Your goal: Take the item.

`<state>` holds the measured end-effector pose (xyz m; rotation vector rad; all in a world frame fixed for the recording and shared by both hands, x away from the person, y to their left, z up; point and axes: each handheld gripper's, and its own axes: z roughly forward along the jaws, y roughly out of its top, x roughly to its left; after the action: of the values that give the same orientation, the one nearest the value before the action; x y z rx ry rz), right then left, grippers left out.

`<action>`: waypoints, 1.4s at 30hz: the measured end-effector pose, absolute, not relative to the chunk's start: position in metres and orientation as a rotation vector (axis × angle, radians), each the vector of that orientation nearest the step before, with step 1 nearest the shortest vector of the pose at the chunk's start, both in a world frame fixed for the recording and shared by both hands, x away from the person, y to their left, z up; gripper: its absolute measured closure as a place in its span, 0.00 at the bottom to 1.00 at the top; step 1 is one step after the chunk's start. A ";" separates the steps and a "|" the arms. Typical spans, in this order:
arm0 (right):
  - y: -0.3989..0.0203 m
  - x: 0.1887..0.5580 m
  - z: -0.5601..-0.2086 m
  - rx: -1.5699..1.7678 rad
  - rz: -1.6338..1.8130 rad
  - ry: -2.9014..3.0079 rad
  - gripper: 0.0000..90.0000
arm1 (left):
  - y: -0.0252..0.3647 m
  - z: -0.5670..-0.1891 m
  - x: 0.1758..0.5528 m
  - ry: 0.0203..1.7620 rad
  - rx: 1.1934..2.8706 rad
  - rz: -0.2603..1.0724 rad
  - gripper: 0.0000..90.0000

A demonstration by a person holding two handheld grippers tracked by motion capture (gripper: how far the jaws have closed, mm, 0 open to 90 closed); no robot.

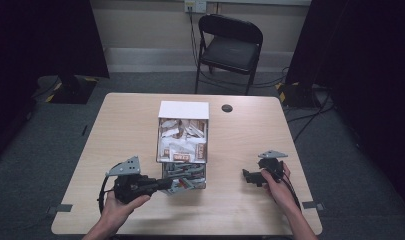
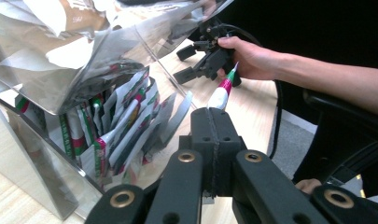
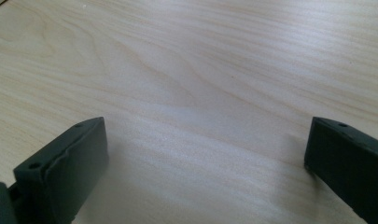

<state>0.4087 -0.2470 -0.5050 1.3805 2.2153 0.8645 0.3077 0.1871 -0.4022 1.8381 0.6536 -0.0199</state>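
While my left gripper pinches a slim sachet, white with red and green stripes, it sits by the near end of the clear box.
My right gripper rests wide open and empty near the table's right edge.

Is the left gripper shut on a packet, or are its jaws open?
Shut on a packet. In the left gripper view the left gripper has its jaws pressed together, with a white, red and green packet sticking out beside the clear box.
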 end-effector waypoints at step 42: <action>-0.247 0.409 -0.505 1.381 0.864 2.215 0.00 | 0.256 -0.388 0.292 0.764 1.763 0.082 1.00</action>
<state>0.4087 -0.2469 -0.5050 1.3807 2.2154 0.8645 0.2919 0.2563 -0.3882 1.7627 0.7637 0.0821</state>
